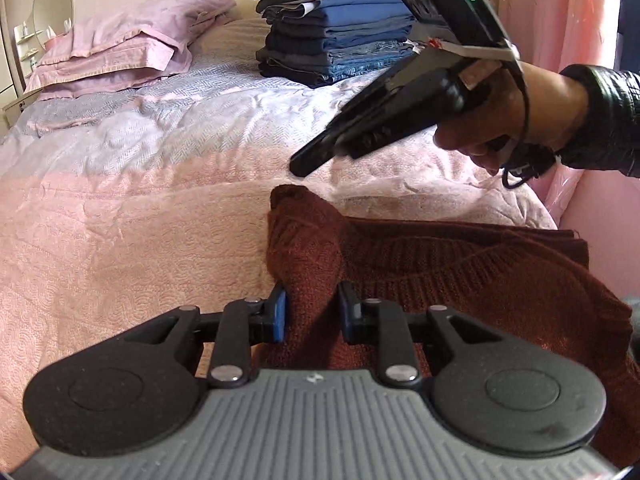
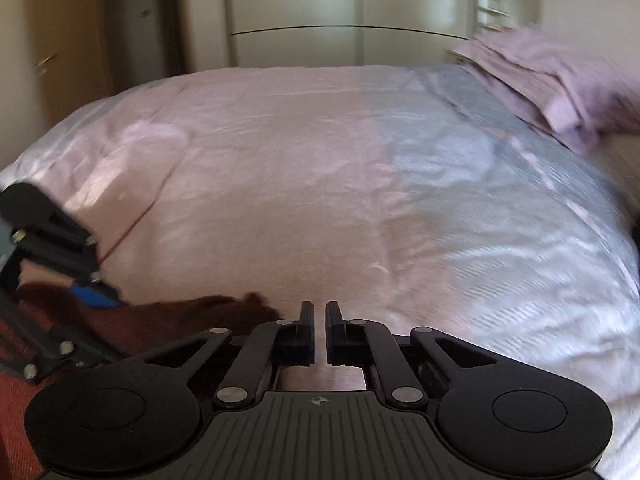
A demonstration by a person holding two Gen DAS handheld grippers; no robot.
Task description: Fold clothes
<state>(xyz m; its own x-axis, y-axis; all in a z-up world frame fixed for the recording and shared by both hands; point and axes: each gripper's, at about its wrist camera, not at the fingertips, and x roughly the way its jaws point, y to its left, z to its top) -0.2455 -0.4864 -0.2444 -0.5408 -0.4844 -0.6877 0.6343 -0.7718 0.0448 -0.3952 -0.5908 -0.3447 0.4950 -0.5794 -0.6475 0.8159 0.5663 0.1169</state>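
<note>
A rust-brown knitted sweater (image 1: 460, 276) lies on the pink bedspread (image 1: 140, 240) at the near right. My left gripper (image 1: 312, 312) is shut on a bunched fold of the sweater, with the knit squeezed between its blue-padded fingers (image 1: 280, 316). My right gripper (image 1: 316, 160) hovers above the bed just beyond the sweater, fingers together and empty. In the right wrist view my right gripper (image 2: 319, 332) is shut with a thin slit between its fingers. The sweater (image 2: 172, 320) and the left gripper (image 2: 96, 294) show at the lower left there.
A tall stack of folded dark and blue clothes (image 1: 336, 24) stands at the far side of the bed. Lilac pillows (image 1: 128, 44) lie at the head. A pink curtain (image 1: 560, 12) hangs on the right. A wardrobe (image 2: 352, 12) stands beyond the bed.
</note>
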